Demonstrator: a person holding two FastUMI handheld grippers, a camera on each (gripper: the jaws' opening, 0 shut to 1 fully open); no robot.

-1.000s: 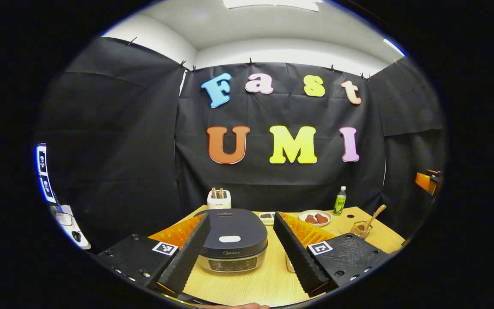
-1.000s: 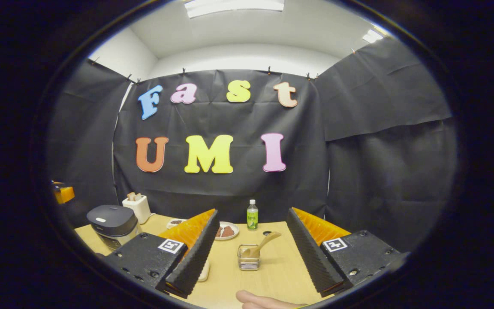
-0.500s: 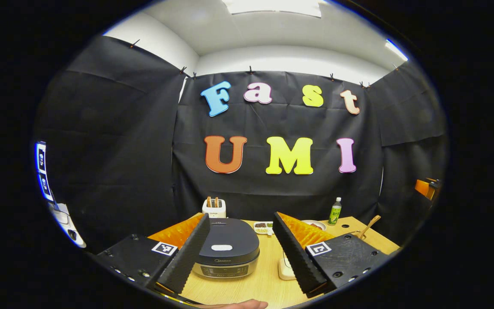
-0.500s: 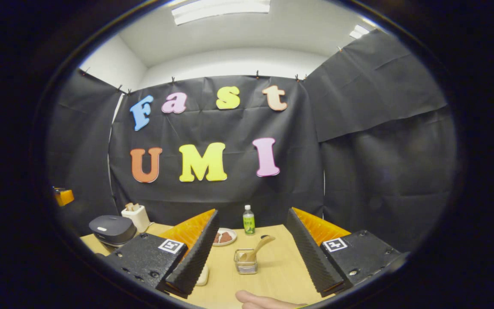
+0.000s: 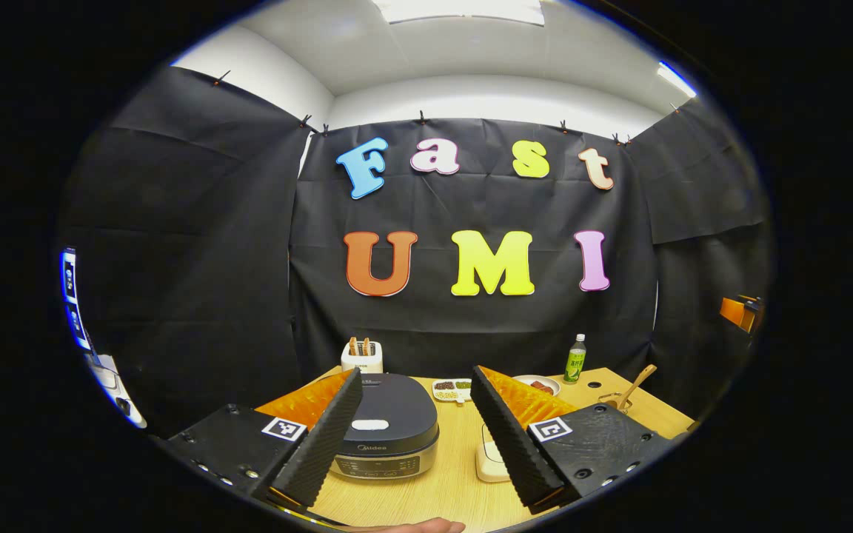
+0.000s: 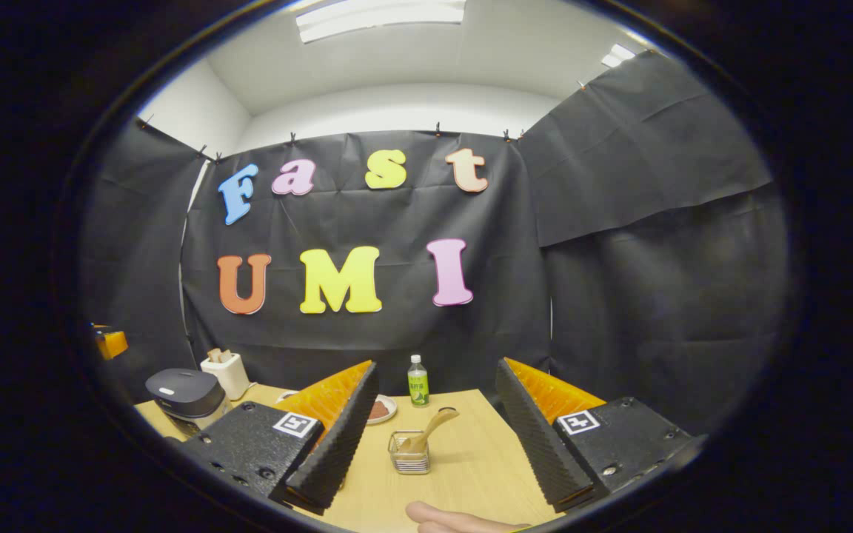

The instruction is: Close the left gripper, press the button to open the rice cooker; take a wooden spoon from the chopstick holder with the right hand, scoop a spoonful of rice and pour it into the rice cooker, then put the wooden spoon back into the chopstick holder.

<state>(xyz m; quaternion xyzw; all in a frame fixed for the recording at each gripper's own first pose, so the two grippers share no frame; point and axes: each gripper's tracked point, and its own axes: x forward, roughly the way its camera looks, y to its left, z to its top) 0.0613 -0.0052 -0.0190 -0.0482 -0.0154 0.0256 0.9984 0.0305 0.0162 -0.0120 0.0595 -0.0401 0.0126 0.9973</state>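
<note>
Left gripper (image 5: pixel 415 437): fingers wide apart, nothing between them, hovering above the desk (image 5: pixel 434 500). Rice cooker (image 5: pixel 386 433) sits on the desk in the gap, nearer the left finger, lid shut, white button (image 5: pixel 370 425) on top untouched. Versus 1 s ago the cooker looks smaller and lower in the left gripper view, so this gripper has backed off and lifted a bit; finger gap unchanged.

Right gripper (image 6: pixel 434 444): fingers also wide apart, empty. Chopstick holder (image 6: pixel 409 453) stands on the desk between them, wooden spoon (image 6: pixel 430 431) in it, handle leaning up to the right. Holder has drifted slightly left and smaller in the right gripper view than before; spoon pose same.

Other stuff, all unmoved: toaster (image 5: pixel 362 357) behind the cooker, green bottle (image 6: pixel 417 390) at the back edge, plate (image 6: pixel 380 409) with brown food partly behind the left finger, small divided dish (image 5: pixel 452 388), white item (image 5: pixel 489 463) on the desk mostly hidden by a finger. A fingertip (image 6: pixel 463 518) shows at the bottom edge.
</note>
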